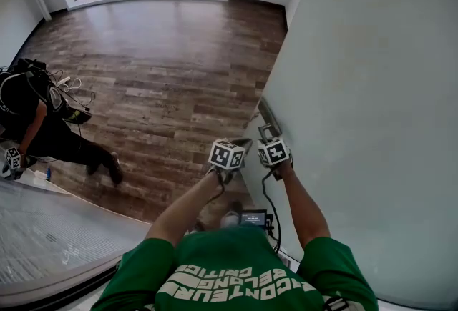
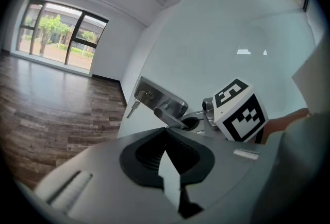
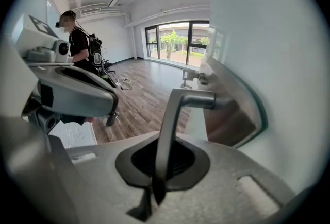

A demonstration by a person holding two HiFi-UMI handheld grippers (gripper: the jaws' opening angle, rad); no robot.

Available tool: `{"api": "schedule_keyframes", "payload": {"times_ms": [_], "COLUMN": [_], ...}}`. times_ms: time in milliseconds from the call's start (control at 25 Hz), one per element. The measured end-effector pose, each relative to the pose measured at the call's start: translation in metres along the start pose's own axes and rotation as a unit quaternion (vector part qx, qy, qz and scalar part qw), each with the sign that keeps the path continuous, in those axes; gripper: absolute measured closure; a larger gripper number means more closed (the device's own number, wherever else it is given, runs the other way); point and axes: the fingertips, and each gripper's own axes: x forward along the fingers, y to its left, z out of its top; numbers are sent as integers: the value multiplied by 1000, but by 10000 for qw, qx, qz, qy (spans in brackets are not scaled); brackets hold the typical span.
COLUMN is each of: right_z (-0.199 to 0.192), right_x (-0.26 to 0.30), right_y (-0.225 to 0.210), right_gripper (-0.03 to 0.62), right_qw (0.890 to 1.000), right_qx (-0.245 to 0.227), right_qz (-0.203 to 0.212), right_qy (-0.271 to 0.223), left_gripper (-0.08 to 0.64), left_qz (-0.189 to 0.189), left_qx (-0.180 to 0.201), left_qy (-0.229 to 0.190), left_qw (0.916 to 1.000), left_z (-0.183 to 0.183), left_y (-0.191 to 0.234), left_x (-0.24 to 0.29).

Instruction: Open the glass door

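Because the lever handle (image 3: 178, 115) is what frees the glass door (image 1: 358, 88), I have my right gripper (image 3: 154, 187) clamped on it, the jaws closed around the bar near its free end, where a push turns it most easily. The door's pale pane stands just right of the handle, with its edge and the key (image 2: 135, 106) in the lock plate (image 2: 157, 98) beside it. My left gripper (image 2: 172, 182) hangs just left of the handle with its jaws drawn together on nothing, apart from the door, so one hand alone steers it. I judge the swing is next.
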Motion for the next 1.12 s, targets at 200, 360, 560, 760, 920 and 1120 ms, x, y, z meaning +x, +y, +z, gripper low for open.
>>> {"api": "schedule_keyframes", "payload": {"times_ms": [200, 360, 560, 760, 920, 1120], "right_z": [-5, -11, -15, -20, -21, -34], "right_x": [1, -1, -3, -7, -7, -16], "right_y": [-33, -58, -87, -116, -136, -170], "right_gripper": [598, 598, 598, 598, 598, 598], "right_qw": [9997, 9992, 9983, 9969, 9958, 9936], "right_qx": [153, 265, 395, 565, 664, 824], "right_qz": [-151, -274, -409, -524, -601, -757], "right_qy": [63, 122, 149, 173, 163, 124], "left_gripper": [543, 543, 543, 543, 543, 543], "left_qz": [14, 18, 0, 11, 67, 19], "left_qx": [-8, 8, 26, 35, 35, -63], "left_qy": [2, 25, 21, 55, 96, 132], "left_qw": [10000, 10000, 10000, 10000, 9999, 9999], "left_z": [-1, -2, 2, 3, 3, 3], "left_y": [0, -2, -5, -5, 1, -5], "left_x": [4, 9, 14, 19, 20, 33]}}
